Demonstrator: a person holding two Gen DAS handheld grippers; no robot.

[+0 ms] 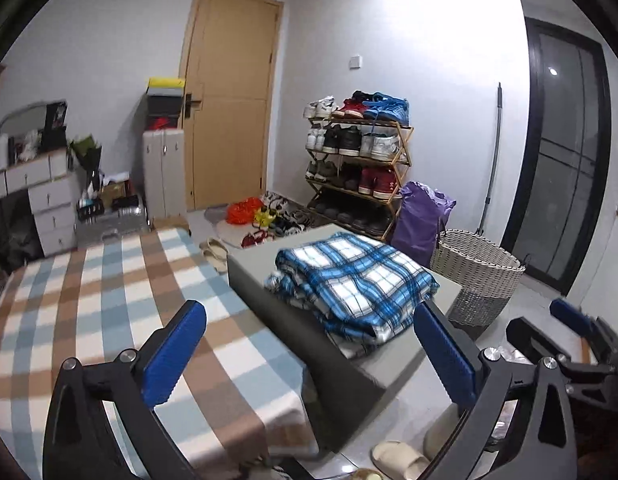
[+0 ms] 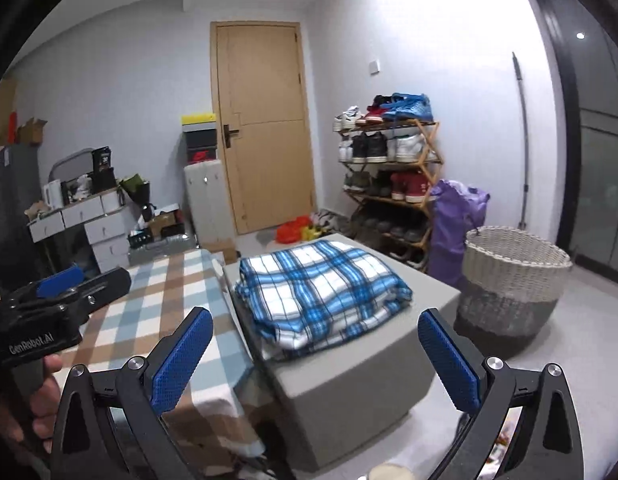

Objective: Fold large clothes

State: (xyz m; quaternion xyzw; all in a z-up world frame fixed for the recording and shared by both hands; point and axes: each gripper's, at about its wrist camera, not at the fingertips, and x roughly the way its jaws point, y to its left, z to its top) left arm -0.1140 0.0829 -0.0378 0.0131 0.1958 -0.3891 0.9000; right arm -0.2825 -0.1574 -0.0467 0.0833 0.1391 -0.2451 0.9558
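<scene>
A folded blue-and-white plaid garment [image 1: 353, 280] [image 2: 321, 288] lies on top of a grey ottoman [image 1: 309, 360] [image 2: 349, 392]. My left gripper [image 1: 309, 312] is open, held back from the garment and above the ottoman's near edge, with nothing between its blue pads [image 1: 173, 356]. My right gripper [image 2: 316, 316] is also open and empty, hovering short of the garment. In the right wrist view the left gripper [image 2: 61, 284] shows at the far left, held by a hand [image 2: 41, 396]. The right gripper [image 1: 569, 320] shows at the right edge of the left wrist view.
A bed with a brown, blue and white checked blanket [image 1: 109, 300] [image 2: 157, 312] adjoins the ottoman's left side. A woven laundry basket [image 1: 477, 276] [image 2: 513, 280] stands right of it. A shoe rack [image 1: 361, 168], a purple bag [image 2: 457, 224], a door [image 2: 265, 128] and slippers [image 1: 397, 460] lie around.
</scene>
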